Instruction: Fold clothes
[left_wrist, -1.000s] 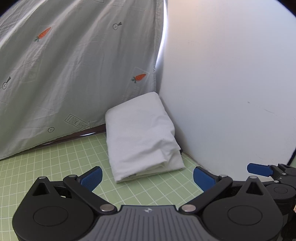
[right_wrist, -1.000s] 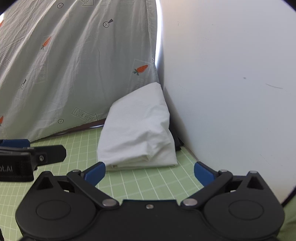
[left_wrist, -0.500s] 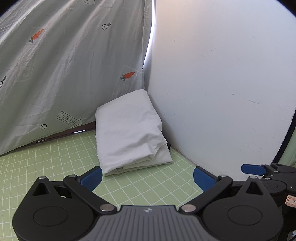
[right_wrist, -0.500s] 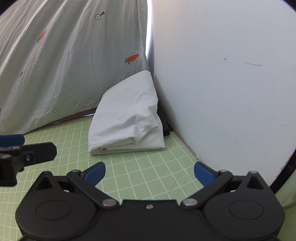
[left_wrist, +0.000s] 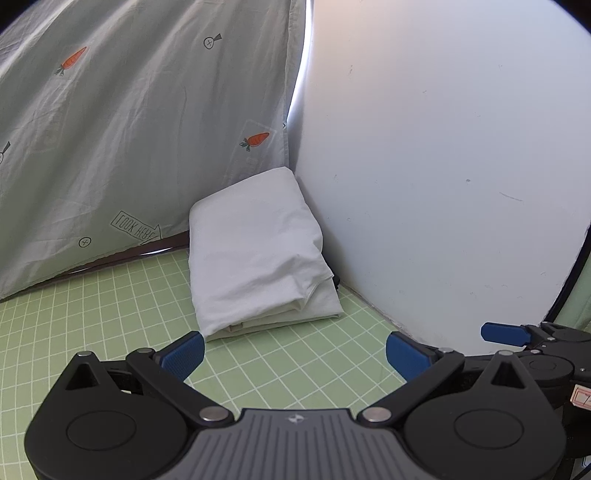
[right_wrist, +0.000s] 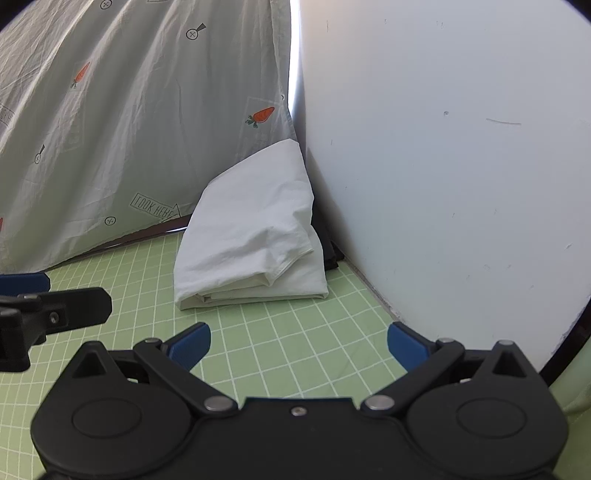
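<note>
A folded white garment lies on the green grid mat, pushed into the back corner against the white wall; it also shows in the right wrist view. My left gripper is open and empty, just in front of the garment's near edge. My right gripper is open and empty, a little short of the garment. The right gripper's blue fingertip shows at the right of the left wrist view. The left gripper's finger shows at the left of the right wrist view.
A grey sheet with carrot prints hangs behind the mat on the left. A white wall panel closes the right side. Something dark lies between the garment and the wall. Green mat runs in front of the garment.
Both grippers drew back from the folded garment, then came slightly closer again. Both stayed open and empty. The garment has not moved.
</note>
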